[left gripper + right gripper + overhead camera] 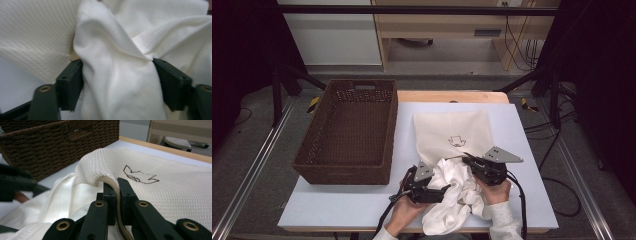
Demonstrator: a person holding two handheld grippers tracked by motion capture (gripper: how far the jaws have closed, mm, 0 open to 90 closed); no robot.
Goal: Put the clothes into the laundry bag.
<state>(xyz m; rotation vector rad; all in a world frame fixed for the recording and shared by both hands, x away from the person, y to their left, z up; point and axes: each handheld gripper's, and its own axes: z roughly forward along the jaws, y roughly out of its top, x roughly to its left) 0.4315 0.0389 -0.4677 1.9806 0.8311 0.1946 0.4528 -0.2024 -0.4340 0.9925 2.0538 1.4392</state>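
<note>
The right gripper point(117, 195) has its jaws pinched tight on the zipped edge of a cream mesh laundry bag with a small brown embroidered motif point(175, 192), lifting that rim into a hump. The left gripper point(117, 82) stands with its jaws wide apart, a thick fold of soft white garment point(117, 82) lying between them; the pads sit at the fold's two sides and do not squeeze it.

From above, the white garment point(452, 195) lies bunched at the near edge of the pale blue bench point(337, 205), between the left gripper point(439, 192) and the right gripper point(469, 161), its far end tucked against the bag's mouth. The mesh bag point(452, 132) lies flat beyond it, towards the far side. To the left stands a dark brown woven rectangular basket point(307, 150), well apart from the cloth.
</note>
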